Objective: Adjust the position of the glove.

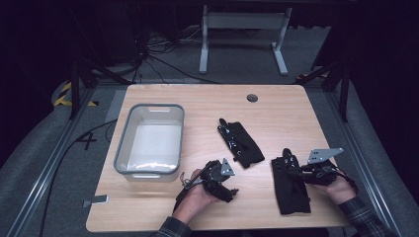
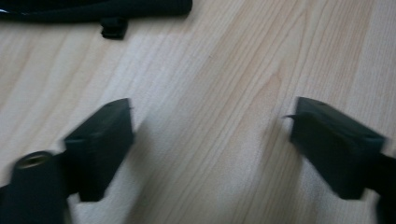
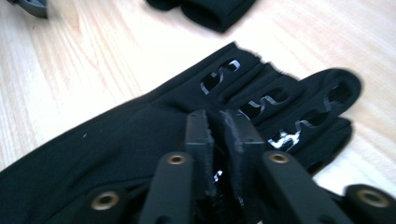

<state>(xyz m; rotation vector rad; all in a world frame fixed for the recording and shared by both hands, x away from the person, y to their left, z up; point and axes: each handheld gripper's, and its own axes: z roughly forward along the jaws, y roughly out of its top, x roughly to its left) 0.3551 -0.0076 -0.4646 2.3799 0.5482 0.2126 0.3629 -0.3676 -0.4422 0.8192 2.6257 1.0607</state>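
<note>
On the table's right front, the right gripper (image 1: 296, 169) sat nearly closed, pinching the near glove (image 1: 290, 190), whose length ran toward the person. Between it and the bin (image 1: 149, 139), the left gripper (image 1: 225, 187) gaped wide and empty; the far glove (image 1: 241, 142) lay beyond.

The high view looks forward and down from above the person's side, taking in the whole wooden surface (image 1: 276, 106) and the dark floor beyond at the top of the frame. The left gripper view rides very close above the bare wood, facing along its own two parted jaws, which rise from the lower corners of the frame. The right gripper view sits just as near, looking along its jaws at the black glove (image 3: 140, 140) that the high view shows at lower right (image 1: 289, 190).
</note>
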